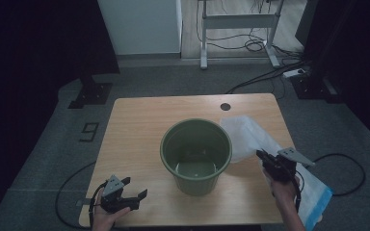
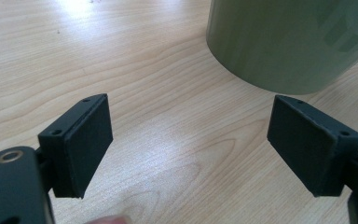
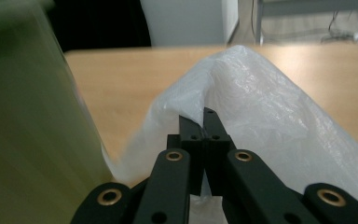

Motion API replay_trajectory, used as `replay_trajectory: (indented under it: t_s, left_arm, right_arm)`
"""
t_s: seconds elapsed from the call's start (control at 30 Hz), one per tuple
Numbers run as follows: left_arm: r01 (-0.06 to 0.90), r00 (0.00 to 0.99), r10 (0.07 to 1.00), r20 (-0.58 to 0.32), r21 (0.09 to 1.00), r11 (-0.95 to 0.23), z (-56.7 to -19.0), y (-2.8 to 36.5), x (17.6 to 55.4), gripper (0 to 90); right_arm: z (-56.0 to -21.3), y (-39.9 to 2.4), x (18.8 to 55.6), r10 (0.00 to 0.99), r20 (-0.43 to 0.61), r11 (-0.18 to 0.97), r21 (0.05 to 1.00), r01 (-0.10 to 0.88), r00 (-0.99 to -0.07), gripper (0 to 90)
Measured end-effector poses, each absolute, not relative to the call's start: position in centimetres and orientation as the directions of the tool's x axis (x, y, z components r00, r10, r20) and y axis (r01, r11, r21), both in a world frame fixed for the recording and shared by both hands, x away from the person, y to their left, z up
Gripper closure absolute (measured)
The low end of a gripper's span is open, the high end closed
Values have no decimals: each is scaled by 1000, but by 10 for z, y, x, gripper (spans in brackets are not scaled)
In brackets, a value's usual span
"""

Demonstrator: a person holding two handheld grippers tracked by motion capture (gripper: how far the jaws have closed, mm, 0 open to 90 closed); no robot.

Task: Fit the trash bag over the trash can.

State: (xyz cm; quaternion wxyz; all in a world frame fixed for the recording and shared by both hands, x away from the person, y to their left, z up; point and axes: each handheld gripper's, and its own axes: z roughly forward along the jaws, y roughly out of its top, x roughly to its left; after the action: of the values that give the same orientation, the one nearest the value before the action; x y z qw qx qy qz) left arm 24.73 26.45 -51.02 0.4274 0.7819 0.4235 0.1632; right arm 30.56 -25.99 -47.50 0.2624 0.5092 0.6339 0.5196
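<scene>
bag [image 1: 244, 137]: white plastic, lying on the table [image 1: 135, 139] just right of the bin [image 1: 196, 155]; one part is lifted off the wood, and the rest trails toward the near right edge, where a blue strip hangs over.
right gripper [image 1: 262, 156]: jaws pressed together on a fold of the bag (in the right gripper view the film bunches around the tips [image 3: 204, 122]); no earlier look is needed to see the pinch is firm.
left gripper [image 1: 134, 198]: jaws spread wide with nothing between them, resting at the near left corner; its pads [image 2: 86, 144] face bare wood with the bin wall [image 2: 289, 42] ahead and to the right.
bin: green, upright, empty, at mid-table.
key relation: the bin mouth lies left of the held bag, close by; the bag's long axis runs from far-left to near-right.
nearer hand: the right one, already on the bag; the left is well apart from it, with the bin between.
likely next: carry the bag left over the rim.
</scene>
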Motion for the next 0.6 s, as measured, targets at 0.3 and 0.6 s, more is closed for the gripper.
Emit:
replay_trajectory:
  t_s: [0.3,0.6]
  left_arm:
    - [528,582,804,-119,808,-263,-511,267,247,135]
    - [528,578,807,-122,810,-256,-511,268,247,135]
  right_arm:
    - [-436,-268,297,899,208,-115,961,251,-385,888]
    - [-395,-266,288,891,205,-144,974,176,-405,888]
